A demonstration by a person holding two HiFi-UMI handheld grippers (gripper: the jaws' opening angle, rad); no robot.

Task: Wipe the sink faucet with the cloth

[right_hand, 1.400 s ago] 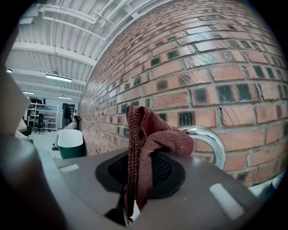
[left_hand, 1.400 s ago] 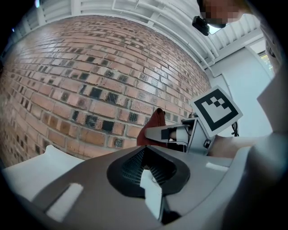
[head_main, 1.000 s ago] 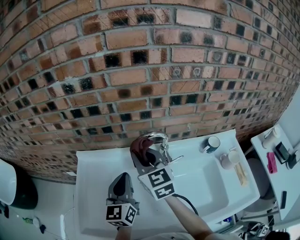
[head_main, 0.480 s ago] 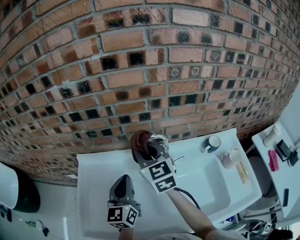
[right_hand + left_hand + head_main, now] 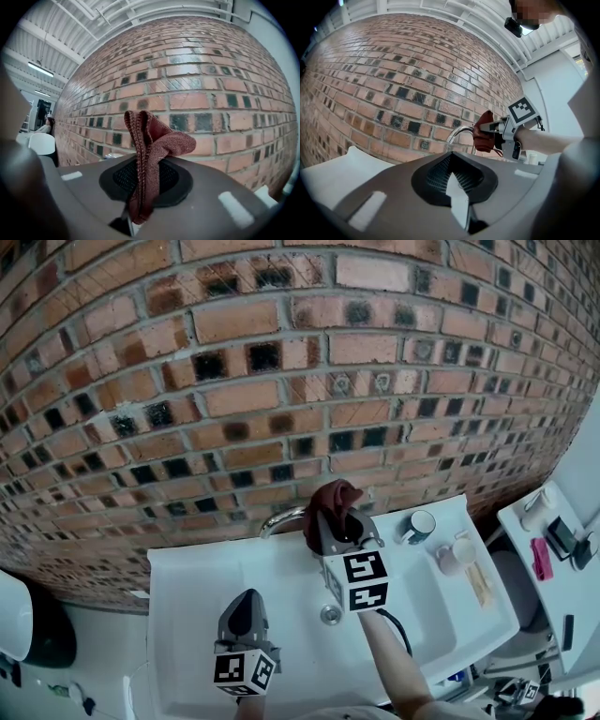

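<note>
The chrome faucet (image 5: 281, 517) arches over the back rim of the white sink (image 5: 216, 577); the left gripper view shows its spout (image 5: 458, 133) too. My right gripper (image 5: 339, 517) is shut on a dark red cloth (image 5: 333, 496), held over the right end of the faucet, whose body is hidden under it. The folded cloth (image 5: 149, 154) sticks up between the jaws of the right gripper (image 5: 140, 192), facing the brick wall. My left gripper (image 5: 242, 607) hovers over the front left of the basin, shut on nothing. From there I see the cloth (image 5: 483, 137) against the spout.
A brick wall (image 5: 281, 381) rises right behind the sink. A dark-lined mug (image 5: 422, 525) and a white cup (image 5: 457, 557) stand on the right rim. The drain (image 5: 330, 615) lies under my right arm. A side shelf (image 5: 553, 521) with small items is at the far right.
My right gripper carried the cloth from the left end of the spout along to its right end, uncovering the chrome arc. The left gripper has hardly moved.
</note>
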